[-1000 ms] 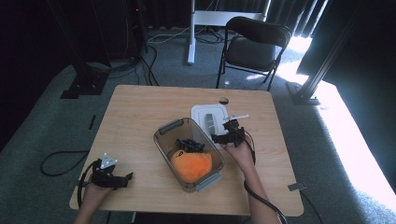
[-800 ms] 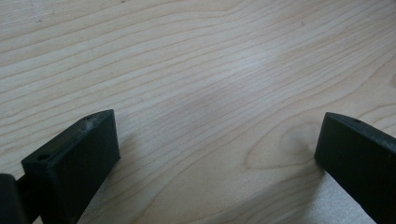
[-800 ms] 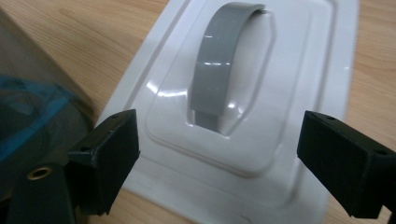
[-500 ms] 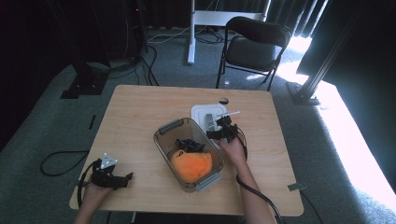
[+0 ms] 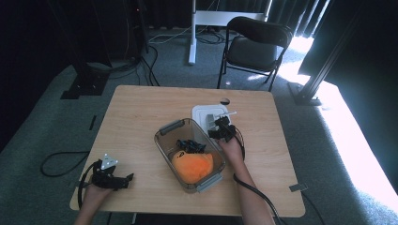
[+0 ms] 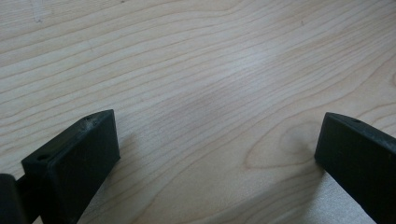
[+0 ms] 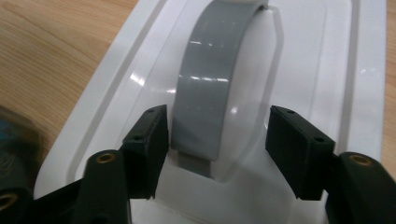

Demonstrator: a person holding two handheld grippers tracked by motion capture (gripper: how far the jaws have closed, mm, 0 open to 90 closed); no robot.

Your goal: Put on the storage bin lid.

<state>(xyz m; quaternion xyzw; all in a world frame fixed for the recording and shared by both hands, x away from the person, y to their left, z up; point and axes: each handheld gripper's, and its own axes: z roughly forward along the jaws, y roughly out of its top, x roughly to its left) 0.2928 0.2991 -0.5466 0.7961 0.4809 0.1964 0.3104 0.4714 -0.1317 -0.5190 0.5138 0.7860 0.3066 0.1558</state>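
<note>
Your right gripper has its jaws closing around the grey handle of the white plastic lid, not squeezing yet. The lid lies just behind the clear plastic bin. Your left gripper rests spread wide on the wooden table.

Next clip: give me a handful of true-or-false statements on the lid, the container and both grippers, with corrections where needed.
1. The white lid lies on the table beside the clear container. True.
2. The lid is already on the container. False: the container stands open, with an orange item inside.
3. The right gripper straddles the lid's grey handle. True; its jaws have just been closing, and the left pad looks at or near the handle while a gap shows at the right pad.
4. The left gripper holds a cable. False: its jaws stand open over bare wood.
</note>
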